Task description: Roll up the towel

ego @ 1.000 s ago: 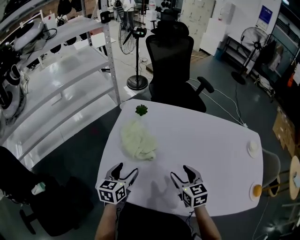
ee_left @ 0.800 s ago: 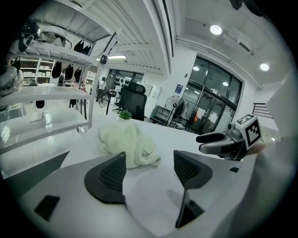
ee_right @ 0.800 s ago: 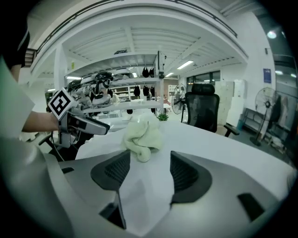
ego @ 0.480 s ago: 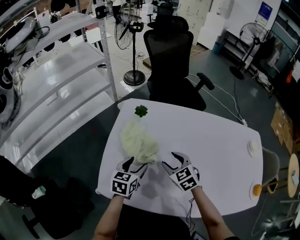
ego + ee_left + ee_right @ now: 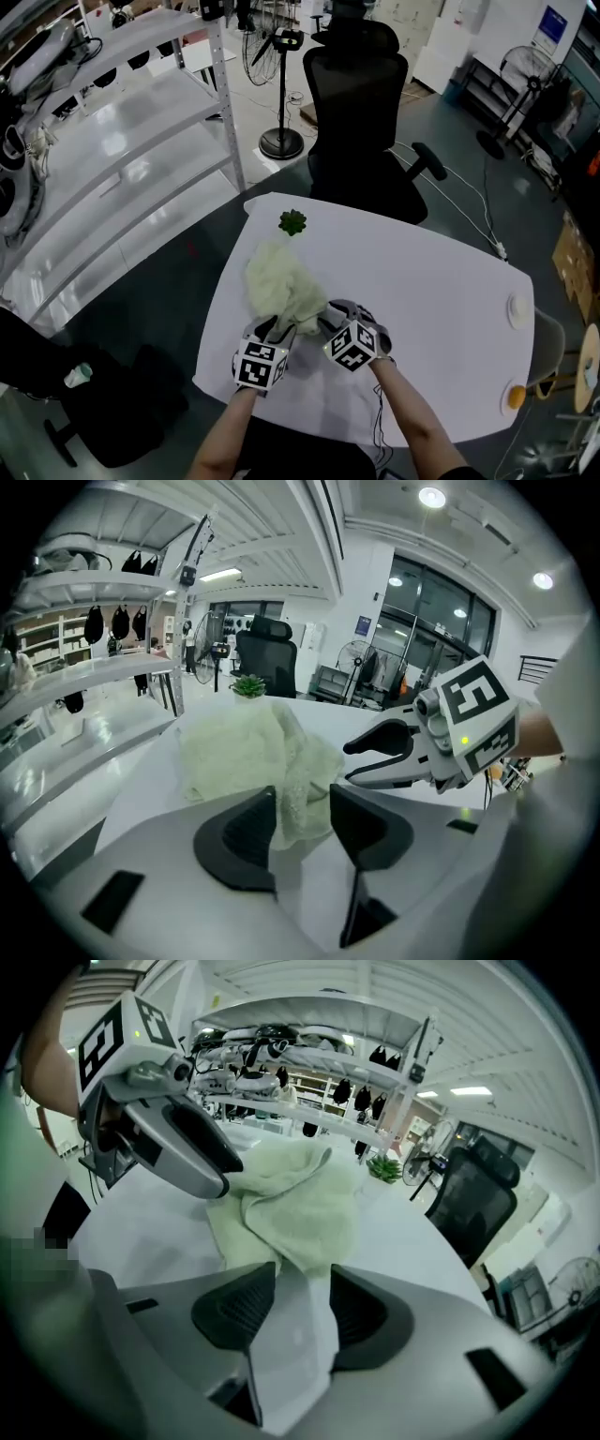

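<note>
A crumpled pale-green towel lies on the left part of a white table, its far end near a small potted plant and its near end bunched between the two hand-held grippers. The left gripper points at the towel's near left edge. Its jaws have just been closing and stand partway together, with a hanging fold of the towel between them. The fabric fills most of the gap and brushes the left pad, but it is not pinched. The right gripper comes in from the near right, just beside the left one, and tilts down toward the table. Its jaws have also just been closing and stand partway together, with a corner of the towel lying at their tips. Bare table shows through the rest of the gap, so this gripper is not clamped on the cloth either. In the head view both marker cubes sit side by side at the towel's near end. A black office chair stands at the table's far side, and a white shelf rack stands to the left.
</note>
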`<state>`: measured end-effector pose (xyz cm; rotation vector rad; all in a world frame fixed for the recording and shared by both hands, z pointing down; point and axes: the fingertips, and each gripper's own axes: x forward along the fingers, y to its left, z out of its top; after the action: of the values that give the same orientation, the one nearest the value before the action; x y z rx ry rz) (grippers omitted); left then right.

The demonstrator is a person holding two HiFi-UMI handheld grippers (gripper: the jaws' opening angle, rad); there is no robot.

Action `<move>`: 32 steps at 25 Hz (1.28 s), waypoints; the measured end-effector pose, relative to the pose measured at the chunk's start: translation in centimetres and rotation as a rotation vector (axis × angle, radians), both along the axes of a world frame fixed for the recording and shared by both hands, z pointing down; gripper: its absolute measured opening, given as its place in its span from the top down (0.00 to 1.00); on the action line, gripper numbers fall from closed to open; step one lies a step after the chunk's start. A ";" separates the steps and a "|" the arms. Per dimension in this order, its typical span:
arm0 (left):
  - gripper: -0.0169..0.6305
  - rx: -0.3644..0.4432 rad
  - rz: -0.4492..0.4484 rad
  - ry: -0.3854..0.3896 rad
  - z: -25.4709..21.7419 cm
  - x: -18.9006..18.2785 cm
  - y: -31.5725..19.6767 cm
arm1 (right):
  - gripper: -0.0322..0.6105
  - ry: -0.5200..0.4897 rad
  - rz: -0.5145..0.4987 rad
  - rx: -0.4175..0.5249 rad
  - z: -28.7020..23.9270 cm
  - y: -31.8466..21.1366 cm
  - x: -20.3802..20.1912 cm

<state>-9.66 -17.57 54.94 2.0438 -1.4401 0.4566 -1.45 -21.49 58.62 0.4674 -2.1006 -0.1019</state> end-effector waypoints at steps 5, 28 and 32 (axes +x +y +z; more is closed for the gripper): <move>0.85 -0.016 -0.040 -0.034 0.7 -1.2 -0.3 | 0.80 0.033 -0.006 0.013 1.5 -0.9 -0.7; 0.93 0.378 -0.037 -0.191 -17.3 -7.2 -3.7 | 0.91 -0.150 0.205 0.448 -20.8 -7.8 7.1; 0.93 0.457 -0.020 -0.246 -21.4 -7.9 -4.9 | 0.91 -0.149 0.257 0.520 -24.6 -8.6 9.9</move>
<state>-17.57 -22.43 33.53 2.3872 -1.8465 0.4083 8.42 -30.11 33.97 1.0784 -2.1292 -0.4820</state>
